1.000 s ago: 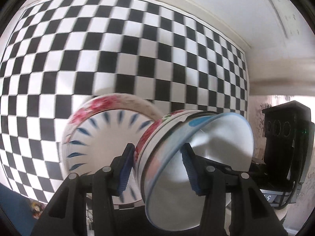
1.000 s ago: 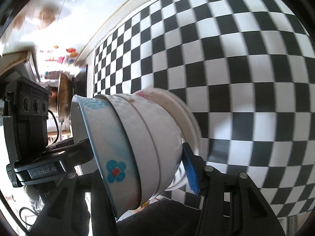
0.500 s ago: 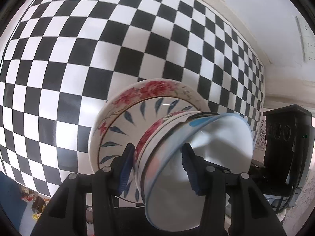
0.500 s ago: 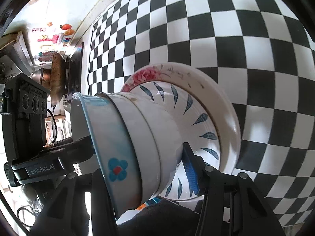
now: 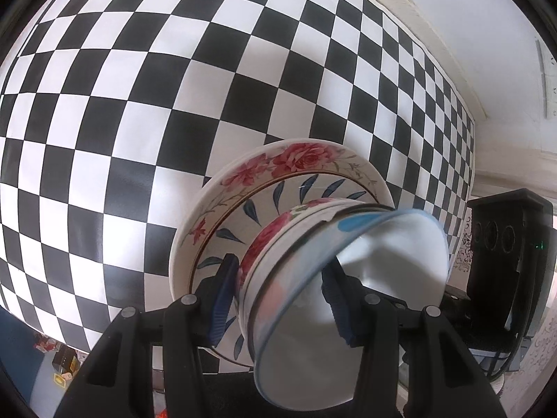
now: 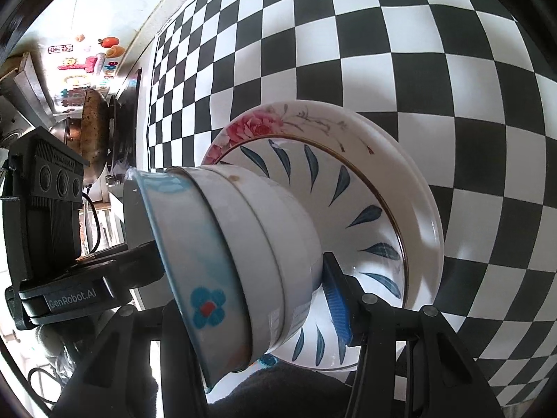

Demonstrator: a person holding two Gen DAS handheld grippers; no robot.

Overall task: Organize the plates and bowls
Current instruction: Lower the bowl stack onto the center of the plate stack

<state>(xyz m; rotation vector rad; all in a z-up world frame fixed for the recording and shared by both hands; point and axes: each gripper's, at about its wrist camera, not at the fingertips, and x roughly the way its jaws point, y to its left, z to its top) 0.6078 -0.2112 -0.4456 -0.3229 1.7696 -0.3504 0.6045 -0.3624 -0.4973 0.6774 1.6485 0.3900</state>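
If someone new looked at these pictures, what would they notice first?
The black-and-white checkered tablecloth fills both views. In front, both tongs, left and right, grip a stack of nested bowls over the leaf-patterned plate, which lies on a rose-rimmed plate.

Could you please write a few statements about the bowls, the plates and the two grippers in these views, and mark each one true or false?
1. Both grippers grip the same stack of nested bowls. True: the left gripper and the right gripper each clamp its rim.
2. The top bowl has a plain red rim. False: its rim is light blue, with a blue flower on the side.
3. The plates beneath carry pink roses and blue leaves. True.
4. The surface is bare wood. False: it is a black-and-white checkered cloth.
5. The stack holds a single bowl. False: several nested bowls show.
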